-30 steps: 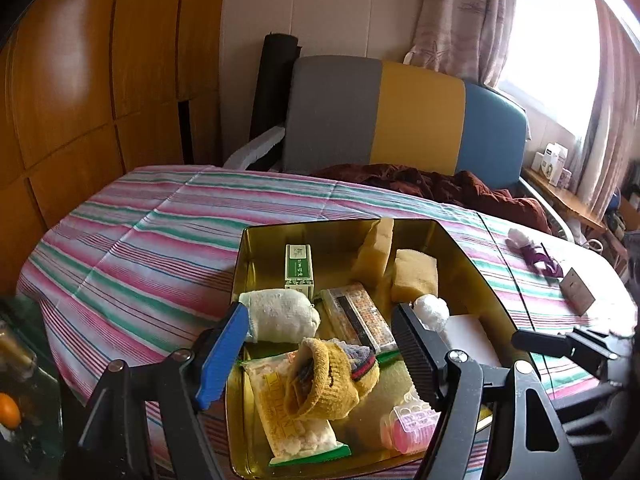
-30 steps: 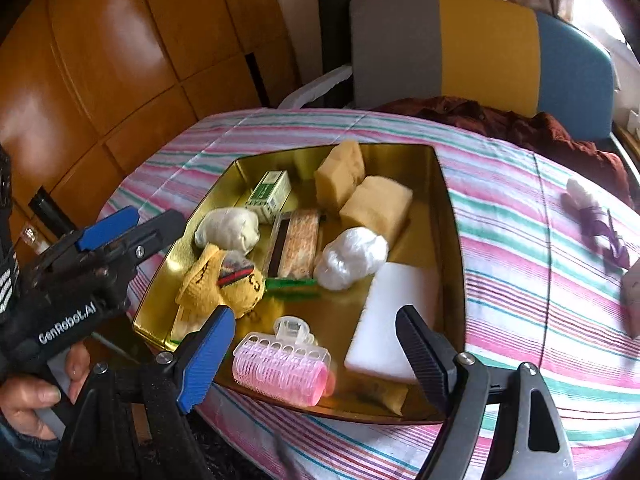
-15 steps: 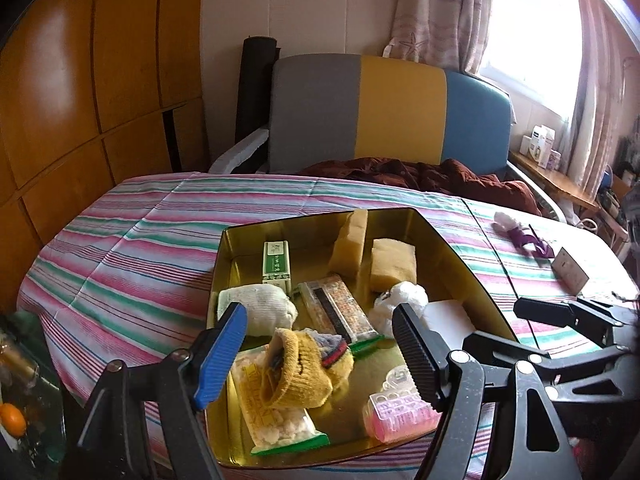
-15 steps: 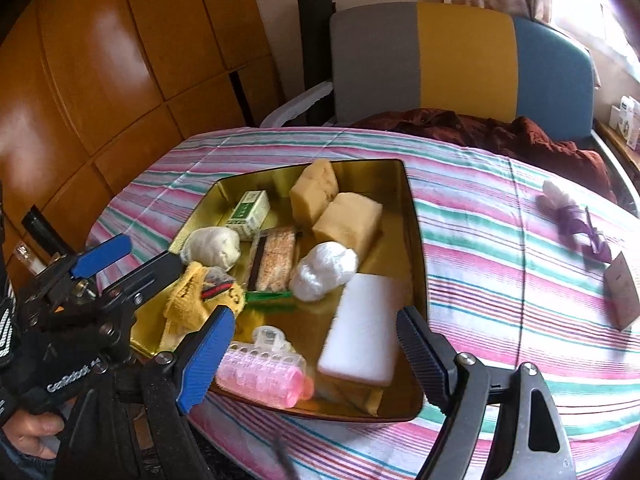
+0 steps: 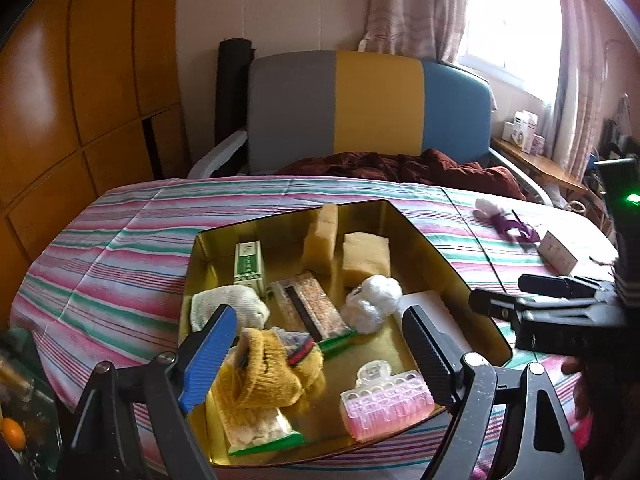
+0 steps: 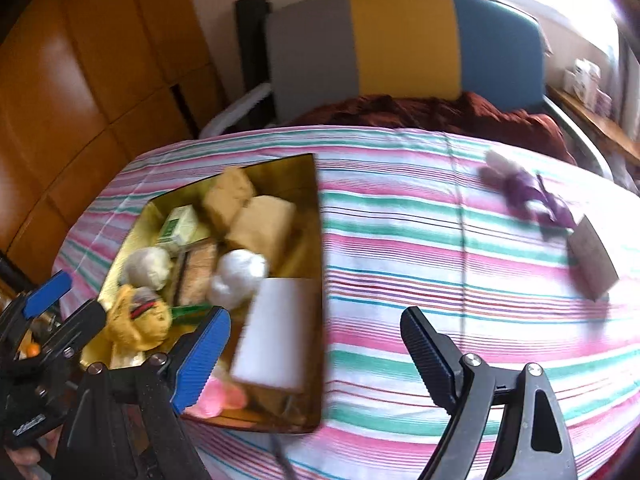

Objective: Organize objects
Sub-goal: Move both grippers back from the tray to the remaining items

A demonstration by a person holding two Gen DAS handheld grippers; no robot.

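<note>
A gold metal tray (image 5: 440,258) on the striped tablecloth holds a yellow knit sock (image 5: 264,376), pink hair rollers (image 5: 384,404), a white foam block (image 6: 276,328), a white crumpled bag (image 5: 372,300), two tan sponges (image 5: 366,256), a green box (image 5: 250,264) and a rolled white cloth (image 5: 224,308). My left gripper (image 5: 320,320) hovers over the tray's near edge. Its jaws are opening and nothing is between them. My right gripper (image 6: 316,320) hangs over the tray's right rim and the cloth beside it. Its jaws are also opening, with nothing gripped.
On the cloth right of the tray lie a purple and white bundle (image 6: 524,192) and a small cardboard box (image 6: 592,256). A grey, yellow and blue chair (image 5: 368,108) with a brown blanket stands behind the table. Wooden panels (image 5: 80,100) line the left wall.
The right wrist view has swung to the right, so the tray now sits at its left. The left view has drifted slightly. Both grippers' jaws stand wider apart.
</note>
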